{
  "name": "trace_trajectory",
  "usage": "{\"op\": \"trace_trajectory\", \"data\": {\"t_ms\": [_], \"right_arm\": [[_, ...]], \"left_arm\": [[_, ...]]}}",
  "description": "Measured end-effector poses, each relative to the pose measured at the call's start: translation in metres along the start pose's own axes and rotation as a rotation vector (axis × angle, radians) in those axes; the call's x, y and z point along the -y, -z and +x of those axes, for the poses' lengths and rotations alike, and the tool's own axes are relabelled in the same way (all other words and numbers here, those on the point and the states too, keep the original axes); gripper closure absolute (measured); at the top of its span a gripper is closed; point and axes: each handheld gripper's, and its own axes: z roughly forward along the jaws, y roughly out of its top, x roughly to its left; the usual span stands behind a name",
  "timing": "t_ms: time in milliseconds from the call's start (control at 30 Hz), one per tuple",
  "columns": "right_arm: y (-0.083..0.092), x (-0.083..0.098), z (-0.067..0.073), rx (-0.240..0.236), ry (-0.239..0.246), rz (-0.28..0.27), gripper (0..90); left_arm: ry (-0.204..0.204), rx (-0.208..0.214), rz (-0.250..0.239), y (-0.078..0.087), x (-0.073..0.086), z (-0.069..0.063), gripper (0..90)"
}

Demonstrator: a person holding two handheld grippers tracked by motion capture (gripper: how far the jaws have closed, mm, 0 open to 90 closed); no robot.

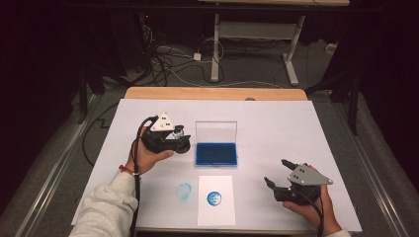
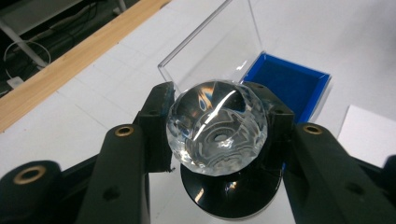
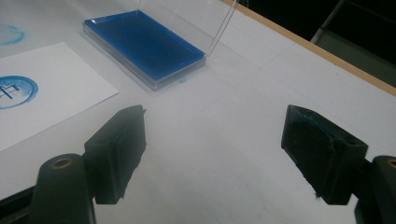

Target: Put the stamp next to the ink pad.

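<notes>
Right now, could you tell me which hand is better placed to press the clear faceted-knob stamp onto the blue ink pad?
Left. The left gripper already clamps the stamp beside the blue ink pad; the right gripper is open, farther away.

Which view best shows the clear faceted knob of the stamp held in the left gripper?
The left gripper view: the clear faceted knob sits close up between that gripper's black jaws. The high view gives a small glint by the left gripper. The right gripper view faces the blue ink pad.

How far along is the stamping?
Done: the paper card already carries a round blue print. In hand: the left gripper clamps the clear-knobbed stamp beside the open blue ink pad. The right gripper is open. Left, probably: setting the stamp down.
</notes>
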Motion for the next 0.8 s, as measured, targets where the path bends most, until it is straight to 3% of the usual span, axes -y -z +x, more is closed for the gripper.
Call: {"op": "trace_trajectory", "data": {"t_ms": [333,800], "right_arm": [[-0.002,0.001,0.002,-0.012,0.019,0.015,23.7],[-0.003,0.000,0.003,-0.027,0.024,0.019,24.1]], "left_arm": [[-0.017,-0.018,0.067,-0.024,0.008,0.000,54.7],[-0.035,-0.006,0.136,-0.043,0.014,-0.006,54.6]]}}
